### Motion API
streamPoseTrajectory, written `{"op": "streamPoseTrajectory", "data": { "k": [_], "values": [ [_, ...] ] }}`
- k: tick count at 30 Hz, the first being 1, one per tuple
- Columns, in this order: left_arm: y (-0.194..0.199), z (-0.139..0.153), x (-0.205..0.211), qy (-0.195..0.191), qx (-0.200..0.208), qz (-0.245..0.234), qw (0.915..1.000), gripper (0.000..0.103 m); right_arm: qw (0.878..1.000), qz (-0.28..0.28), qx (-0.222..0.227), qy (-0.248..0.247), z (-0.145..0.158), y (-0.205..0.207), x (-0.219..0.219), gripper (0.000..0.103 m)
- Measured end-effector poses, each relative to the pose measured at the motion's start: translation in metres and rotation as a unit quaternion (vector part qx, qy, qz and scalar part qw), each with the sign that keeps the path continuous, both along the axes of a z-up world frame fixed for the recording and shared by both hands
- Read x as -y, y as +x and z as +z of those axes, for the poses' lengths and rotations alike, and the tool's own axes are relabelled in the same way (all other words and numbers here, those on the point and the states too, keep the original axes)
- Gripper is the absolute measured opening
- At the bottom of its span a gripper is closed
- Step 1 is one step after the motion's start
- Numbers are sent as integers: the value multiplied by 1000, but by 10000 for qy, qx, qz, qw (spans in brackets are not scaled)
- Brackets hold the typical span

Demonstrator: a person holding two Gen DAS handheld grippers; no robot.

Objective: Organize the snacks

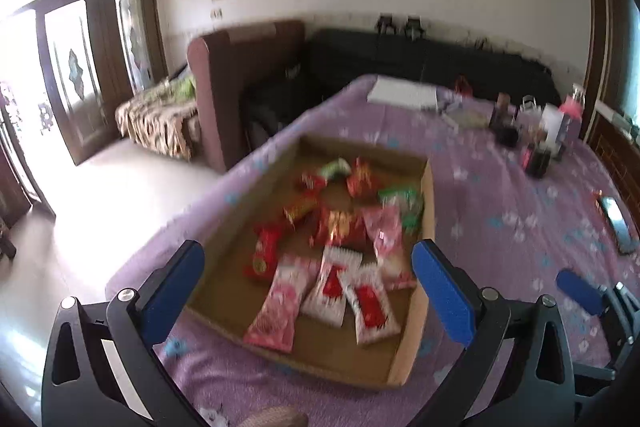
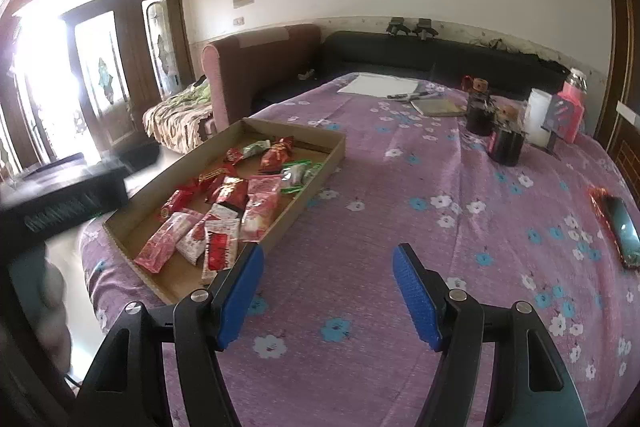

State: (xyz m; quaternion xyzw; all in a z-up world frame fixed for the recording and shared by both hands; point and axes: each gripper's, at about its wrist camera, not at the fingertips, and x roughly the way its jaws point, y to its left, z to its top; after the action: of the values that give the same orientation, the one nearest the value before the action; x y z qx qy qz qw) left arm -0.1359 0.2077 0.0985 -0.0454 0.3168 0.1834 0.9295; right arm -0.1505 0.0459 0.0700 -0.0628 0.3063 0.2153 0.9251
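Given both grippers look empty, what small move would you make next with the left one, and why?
Probably ease the left gripper down onto the nearest white-and-red packet in the cardboard tray. Its jaws stand wide with nothing between them, and that packet lies just ahead.

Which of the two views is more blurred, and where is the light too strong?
Left wrist view: motion blur smears the snack packets in the cardboard tray; the doorway is blown out white. Right wrist view: sharper on the purple tablecloth, though the doorway glares too; a dark blurred shape fills the left edge. Both bend straight lines.
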Motion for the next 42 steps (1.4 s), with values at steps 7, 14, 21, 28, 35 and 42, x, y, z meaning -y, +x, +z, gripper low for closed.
{"op": "streamPoseTrajectory", "data": {
  "k": [7, 14, 21, 28, 35, 42],
  "values": [
    [-2, -9, 0, -64, -97, -116, 9999, 103, 9997, 64, -105, -187, -9, -2, -19, 74],
    [-1, -17, -9, -205, -227, -195, 9993, 103, 9991, 216, -134, -337, -14, -4, -33, 74],
    [-1, -25, -16, -417, -354, -246, 9982, 103, 9984, 298, -163, -456, -18, -6, -41, 74],
    [-4, -28, -22, -551, -406, -290, 9972, 103, 9980, 312, -176, -515, -20, -6, -46, 75],
    [-5, -30, -26, -682, -424, -328, 9962, 103, 9975, 303, -223, -600, -24, -6, -51, 75],
    [-7, -30, -28, -714, -420, -326, 9960, 103, 9973, 325, -240, -613, -26, -7, -53, 75]
  ]
}}
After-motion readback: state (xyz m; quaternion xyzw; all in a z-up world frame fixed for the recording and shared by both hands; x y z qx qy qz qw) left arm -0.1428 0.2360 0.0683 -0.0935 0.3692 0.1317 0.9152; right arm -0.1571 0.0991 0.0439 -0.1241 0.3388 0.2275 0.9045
